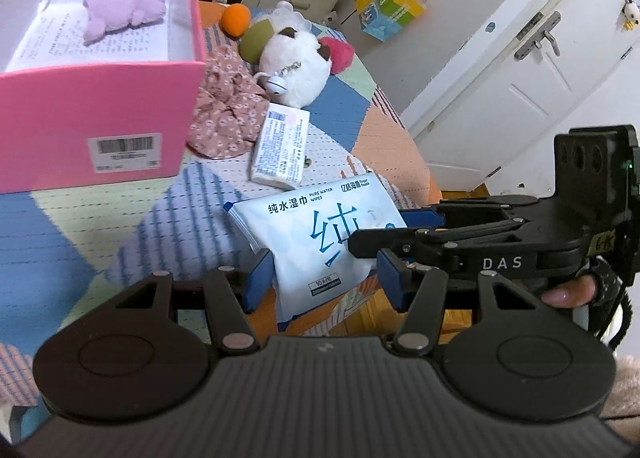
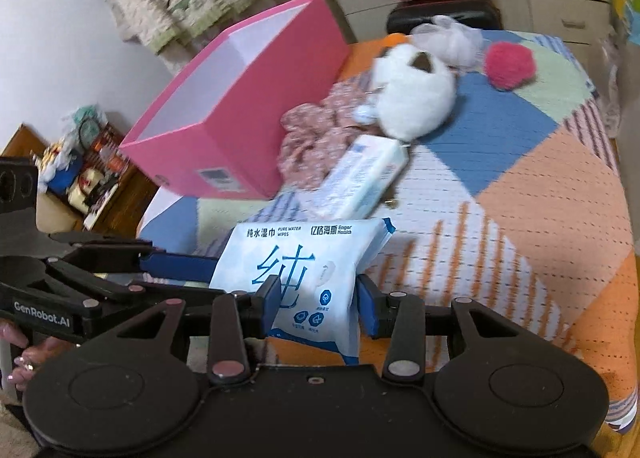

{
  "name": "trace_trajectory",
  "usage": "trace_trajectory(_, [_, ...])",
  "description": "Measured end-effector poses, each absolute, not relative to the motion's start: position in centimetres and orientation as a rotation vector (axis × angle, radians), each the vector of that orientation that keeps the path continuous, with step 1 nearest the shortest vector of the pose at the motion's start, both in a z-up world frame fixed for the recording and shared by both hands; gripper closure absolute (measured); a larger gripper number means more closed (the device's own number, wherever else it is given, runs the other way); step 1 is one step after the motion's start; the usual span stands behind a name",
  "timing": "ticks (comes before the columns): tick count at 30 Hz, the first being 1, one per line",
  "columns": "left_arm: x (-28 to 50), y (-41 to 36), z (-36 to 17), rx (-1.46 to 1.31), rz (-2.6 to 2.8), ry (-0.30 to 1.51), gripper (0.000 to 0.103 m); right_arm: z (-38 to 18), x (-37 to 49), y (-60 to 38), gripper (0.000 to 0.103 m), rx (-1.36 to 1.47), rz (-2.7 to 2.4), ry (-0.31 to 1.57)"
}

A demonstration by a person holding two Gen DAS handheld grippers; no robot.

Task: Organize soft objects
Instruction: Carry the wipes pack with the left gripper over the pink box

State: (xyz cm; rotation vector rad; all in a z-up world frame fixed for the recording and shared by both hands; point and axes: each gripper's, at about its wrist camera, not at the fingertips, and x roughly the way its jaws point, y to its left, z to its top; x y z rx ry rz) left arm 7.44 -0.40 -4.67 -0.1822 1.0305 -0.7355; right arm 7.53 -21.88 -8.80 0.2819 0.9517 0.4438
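A flat white-and-blue soft pack of wet wipes is held off the patchwork quilted cover by both grippers at once. In the left wrist view the left gripper has its blue pads either side of the pack's near end; whether both pads press is hard to judge, since the right pad looks slightly clear. The right gripper is clamped across the pack's lower part, and in the left view its fingers reach in from 3 o'clock. The pack's long axis runs from 6 towards 12 o'clock, away from both sets of jaws. The open pink cardboard box lies at 10 o'clock from the pack, a lilac plush toy already inside. The left hand appears nearer the box, so transfer leftward and upward is judged next.
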Motion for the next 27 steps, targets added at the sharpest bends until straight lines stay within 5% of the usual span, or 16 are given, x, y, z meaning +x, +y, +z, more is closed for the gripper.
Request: trace_trajectory(27, [9.1, 8.9, 4.7, -0.106, -0.633, 0.739, 0.048, 0.8, 12.1, -11.3, 0.042, 0.057, 0.584, 0.778])
